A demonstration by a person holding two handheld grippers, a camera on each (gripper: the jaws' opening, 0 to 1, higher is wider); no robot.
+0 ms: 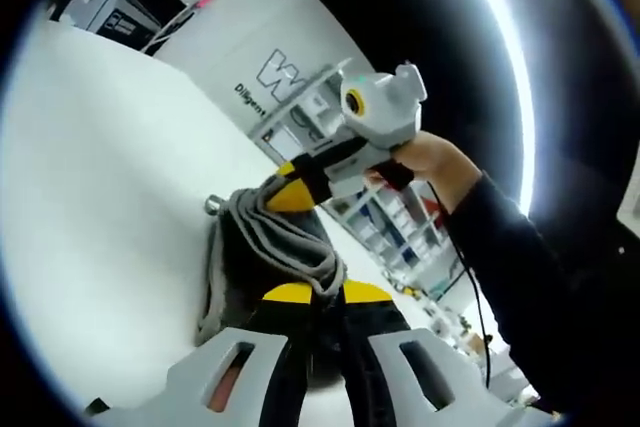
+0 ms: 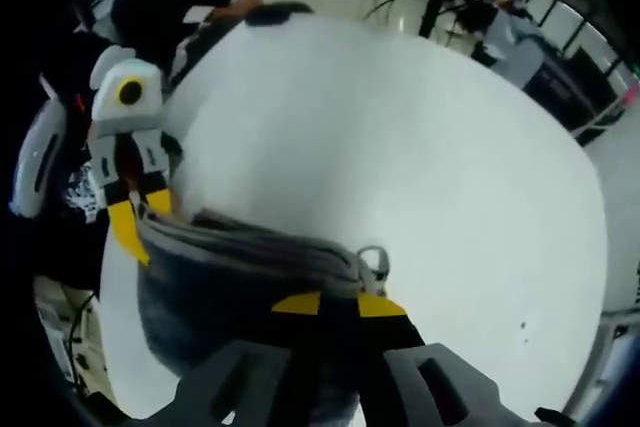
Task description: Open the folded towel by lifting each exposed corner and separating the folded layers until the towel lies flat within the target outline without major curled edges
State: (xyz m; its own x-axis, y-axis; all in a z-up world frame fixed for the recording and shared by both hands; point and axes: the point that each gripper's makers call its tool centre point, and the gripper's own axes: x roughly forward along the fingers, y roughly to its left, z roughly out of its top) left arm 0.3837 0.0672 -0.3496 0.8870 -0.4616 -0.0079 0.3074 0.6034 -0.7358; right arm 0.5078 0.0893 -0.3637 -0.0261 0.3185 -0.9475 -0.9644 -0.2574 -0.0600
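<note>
Towel: grey, bunched, held above white table. Left gripper clamped on near edge, right gripper on opposite edge; layers judged being pulled apart.

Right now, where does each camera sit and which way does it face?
Left gripper view: rides the left gripper, looking along its jaws at the grey towel on the white table; the right gripper and the person's hand enter from the right.
Right gripper view: rides the right gripper, facing the towel; the left gripper enters from the left.
Shared: towel, table, both grippers.
</note>
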